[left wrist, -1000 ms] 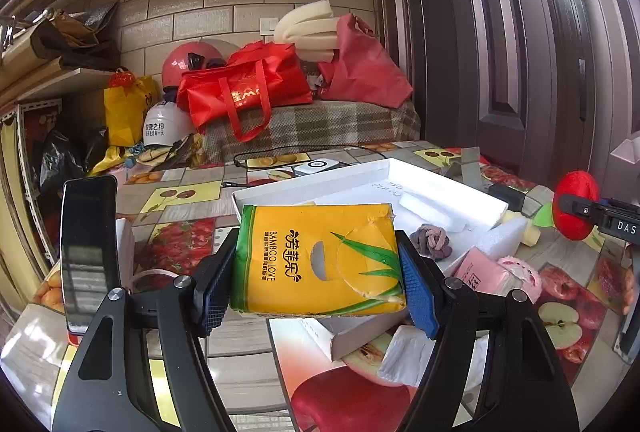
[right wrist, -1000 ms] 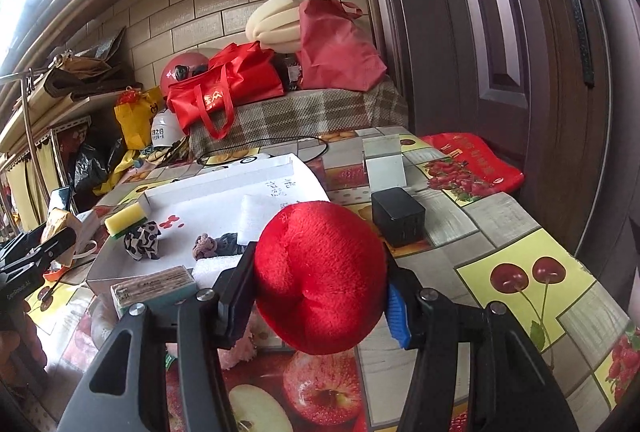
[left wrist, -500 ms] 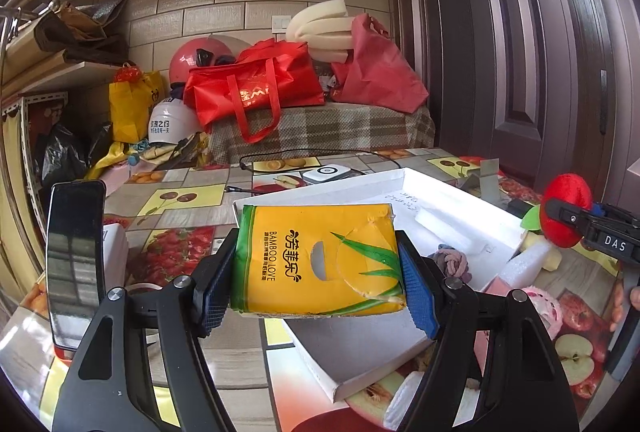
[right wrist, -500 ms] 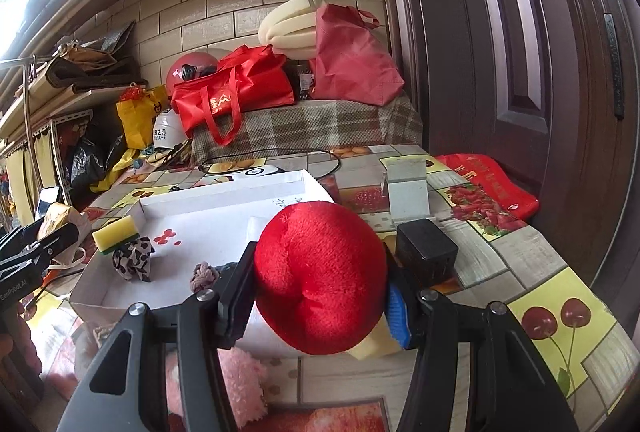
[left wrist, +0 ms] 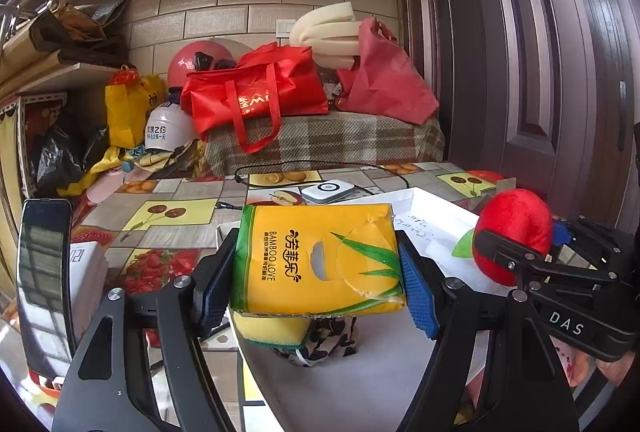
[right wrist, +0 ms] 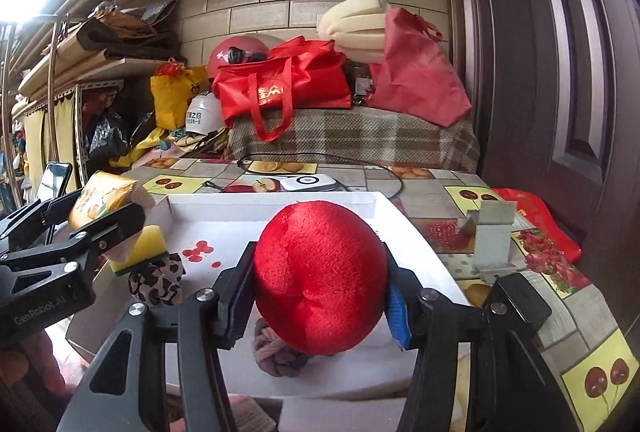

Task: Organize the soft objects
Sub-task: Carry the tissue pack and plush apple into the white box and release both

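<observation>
Left gripper (left wrist: 320, 274) has its blue pads (left wrist: 416, 296) clamped on both short ends of a yellow tissue pack (left wrist: 316, 258), jaws a bit past halfway apart with the pack filling the whole gap. The pack sits level, held up in the air over the near left corner of the white tray (left wrist: 436, 220). Directly under it in the tray are a yellow sponge (left wrist: 270, 330) and a black-and-white patterned scrunchie (left wrist: 320, 342), touching each other.

Right gripper (right wrist: 316, 282) is squeezing a red plush apple (right wrist: 320, 276) between its pads, jaws roughly half open and full of plush. The apple hangs above the tray's middle, with a brownish knotted hair tie (right wrist: 278, 350) lying on the tray floor just below it. From the left wrist camera you can see a small green leaf on the apple's side.

Writing: the pack reads "BAMBOO LOVE" next to Chinese characters, with green bamboo leaves and a punched handle hole. The right gripper body says "DAS", the left one "GenRobot.AI". There's some handwriting on the tray's far wall, too small to read.

The pack looks a little crumpled at its right end. The apple is fuzzy, bright red, with a dimple crease on its lower front.
</observation>
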Action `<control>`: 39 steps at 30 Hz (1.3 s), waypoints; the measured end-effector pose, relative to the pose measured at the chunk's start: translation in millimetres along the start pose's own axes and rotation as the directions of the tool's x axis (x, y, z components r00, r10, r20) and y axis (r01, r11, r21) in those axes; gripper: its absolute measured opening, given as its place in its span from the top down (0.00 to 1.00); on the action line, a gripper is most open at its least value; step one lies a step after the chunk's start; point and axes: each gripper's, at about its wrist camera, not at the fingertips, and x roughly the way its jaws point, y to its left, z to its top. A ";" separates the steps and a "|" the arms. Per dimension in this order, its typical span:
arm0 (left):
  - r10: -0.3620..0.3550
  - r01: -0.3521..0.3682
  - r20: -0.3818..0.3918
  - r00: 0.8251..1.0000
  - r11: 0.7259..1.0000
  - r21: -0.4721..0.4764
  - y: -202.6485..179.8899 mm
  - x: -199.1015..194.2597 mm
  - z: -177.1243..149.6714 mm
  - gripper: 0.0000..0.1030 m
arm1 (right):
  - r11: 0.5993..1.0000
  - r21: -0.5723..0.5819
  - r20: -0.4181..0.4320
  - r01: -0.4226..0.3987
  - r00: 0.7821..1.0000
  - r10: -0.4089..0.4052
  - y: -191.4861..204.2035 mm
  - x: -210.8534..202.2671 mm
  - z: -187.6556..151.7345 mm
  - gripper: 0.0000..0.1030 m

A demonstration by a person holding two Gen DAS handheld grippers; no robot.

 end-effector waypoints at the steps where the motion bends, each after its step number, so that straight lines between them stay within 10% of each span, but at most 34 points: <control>1: 0.002 -0.002 -0.002 1.000 1.000 0.004 -1.3 2.1 0.9 0.29 | 1.000 0.003 -0.003 -0.005 1.000 0.005 0.3 1.9 0.7 0.46; 15: 0.017 -0.016 -0.041 0.999 0.999 0.029 -8.5 17.3 3.4 0.23 | 0.999 0.004 -0.050 -0.033 0.998 0.033 3.3 13.7 2.2 0.40; 19: 0.051 -0.051 -0.046 0.998 0.999 -0.003 -2.2 18.2 3.2 0.10 | 0.999 0.048 -0.046 0.004 0.999 -0.002 -4.6 12.7 1.7 0.18; 39: 0.047 -0.047 -0.009 0.999 0.999 -0.026 3.7 6.0 0.7 0.00 | 0.999 0.046 0.029 0.020 0.999 -0.022 -3.2 -1.0 2.1 0.15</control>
